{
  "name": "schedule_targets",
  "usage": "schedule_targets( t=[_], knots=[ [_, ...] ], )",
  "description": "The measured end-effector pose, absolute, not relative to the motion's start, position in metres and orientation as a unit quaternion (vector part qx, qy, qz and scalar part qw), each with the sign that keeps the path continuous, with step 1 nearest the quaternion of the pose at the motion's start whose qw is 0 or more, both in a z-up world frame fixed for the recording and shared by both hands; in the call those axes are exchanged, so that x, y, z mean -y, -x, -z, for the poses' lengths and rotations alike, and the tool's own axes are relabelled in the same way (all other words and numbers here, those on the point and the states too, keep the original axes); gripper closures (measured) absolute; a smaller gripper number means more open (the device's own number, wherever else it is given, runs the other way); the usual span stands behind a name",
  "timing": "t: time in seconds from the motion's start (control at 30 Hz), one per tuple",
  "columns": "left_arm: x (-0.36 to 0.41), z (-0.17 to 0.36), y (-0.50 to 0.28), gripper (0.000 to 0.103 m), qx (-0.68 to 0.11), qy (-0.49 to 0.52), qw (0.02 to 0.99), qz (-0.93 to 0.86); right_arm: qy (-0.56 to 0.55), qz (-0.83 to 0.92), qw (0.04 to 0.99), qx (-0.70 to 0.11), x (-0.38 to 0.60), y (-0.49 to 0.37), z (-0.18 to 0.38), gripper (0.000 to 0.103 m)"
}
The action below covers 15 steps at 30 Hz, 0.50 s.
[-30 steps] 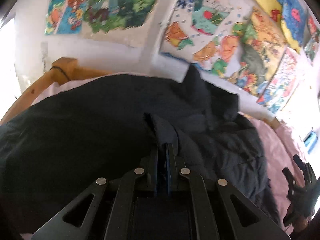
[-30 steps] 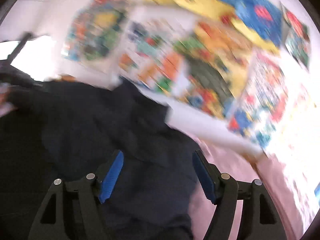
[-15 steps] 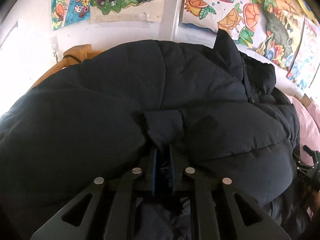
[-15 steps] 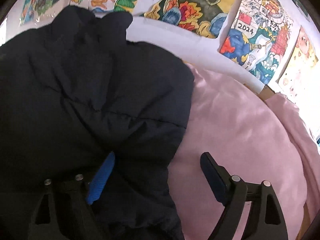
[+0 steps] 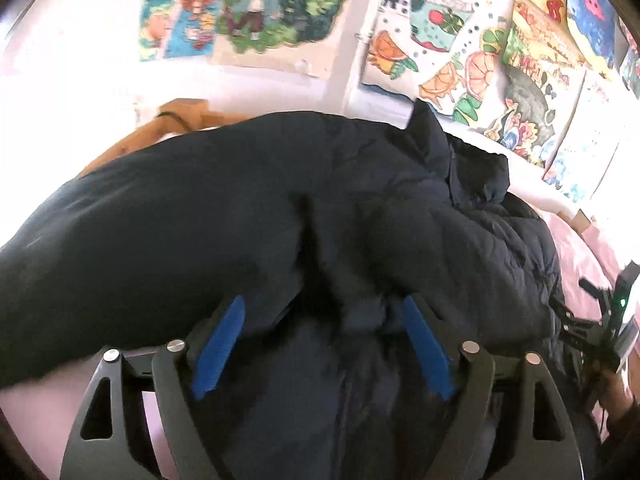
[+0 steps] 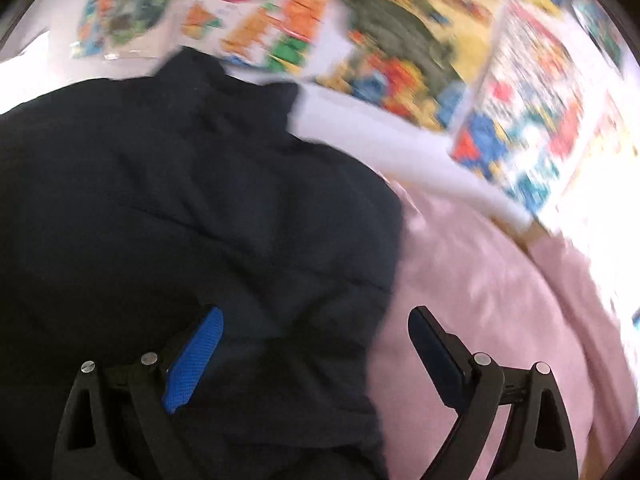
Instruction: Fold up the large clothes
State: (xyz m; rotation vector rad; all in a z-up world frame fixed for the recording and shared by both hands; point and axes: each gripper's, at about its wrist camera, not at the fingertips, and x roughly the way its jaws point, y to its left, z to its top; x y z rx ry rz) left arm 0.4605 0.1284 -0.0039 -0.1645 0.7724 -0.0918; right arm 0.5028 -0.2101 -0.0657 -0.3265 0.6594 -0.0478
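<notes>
On the pink bed (image 6: 500, 300), both tongs, left (image 5: 320, 344) and right (image 6: 316, 356), are opening, releasing the puffer jacket (image 5: 240, 220) just folded over; fold laid.

Bright daylight, motion blur, fisheye warp

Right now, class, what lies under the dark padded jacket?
A pink bedsheet shows beside and beneath the jacket's right edge, and a wooden bed frame peeks out behind it. Whatever lies under the jacket's middle is covered.
</notes>
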Motion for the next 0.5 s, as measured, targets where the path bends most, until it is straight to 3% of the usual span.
schedule_targets(
  t=[0.33, 0.5],
  knots=[
    [-0.244, -0.008, -0.361, 0.022, -0.374, 0.167, 0.911, -0.053, 0.239, -0.140, 0.912, -0.302, 0.041, -0.511, 0.029, 0.008],
    [-0.310, -0.005, -0.336, 0.022, -0.326, 0.296, 0.888, -0.128, 0.236, -0.162, 0.914, -0.286, -0.030, -0.535, 0.034, 0.008]
  ],
)
